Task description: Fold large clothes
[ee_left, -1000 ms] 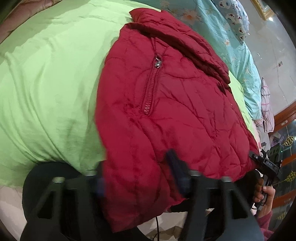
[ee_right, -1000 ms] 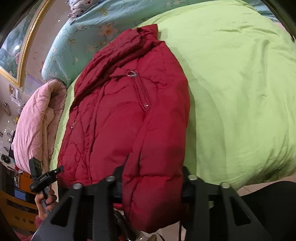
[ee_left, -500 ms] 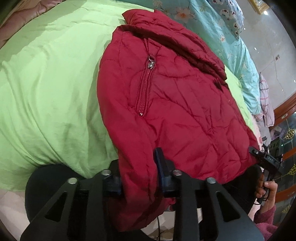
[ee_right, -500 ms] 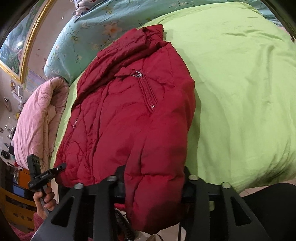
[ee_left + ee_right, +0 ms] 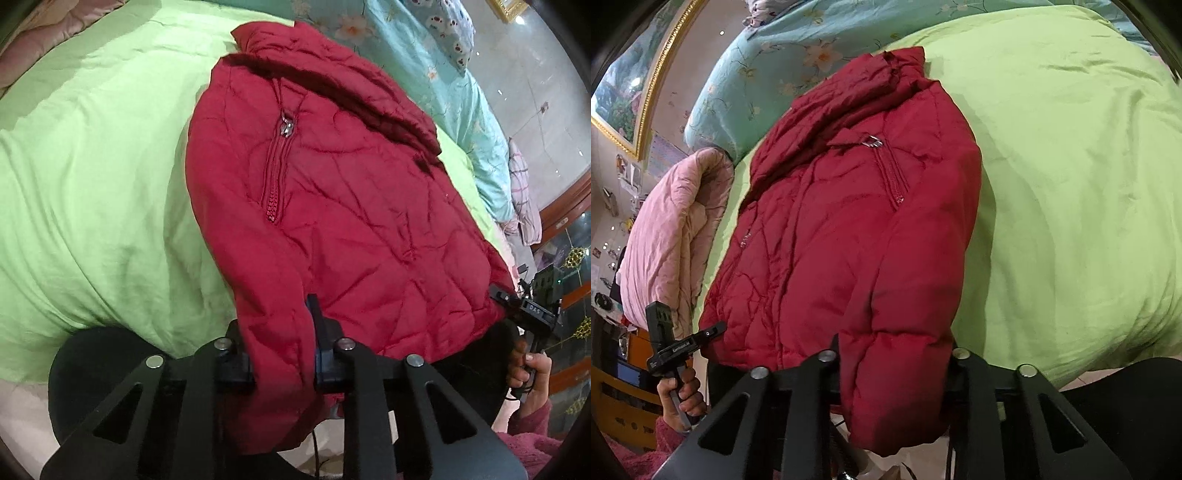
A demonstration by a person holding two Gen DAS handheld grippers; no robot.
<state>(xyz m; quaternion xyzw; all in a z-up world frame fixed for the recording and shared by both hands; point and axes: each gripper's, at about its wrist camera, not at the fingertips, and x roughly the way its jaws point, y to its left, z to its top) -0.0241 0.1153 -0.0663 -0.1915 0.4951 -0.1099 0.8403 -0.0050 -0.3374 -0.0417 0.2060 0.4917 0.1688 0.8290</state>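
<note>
Both grippers are closing on the red jacket: left gripper and right gripper should pinch its near hem evenly before lifting.

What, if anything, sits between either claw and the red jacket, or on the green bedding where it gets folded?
Nothing visible does. The red jacket hem already lies between the left claw fingers and the right claw fingers, both closing. The green bedding beside it looks bare; the pink quilt lies off to the side.

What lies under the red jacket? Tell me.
The red jacket lies on a light green quilt, which shows all around it. Whatever is beneath the jacket's middle is covered.
</note>
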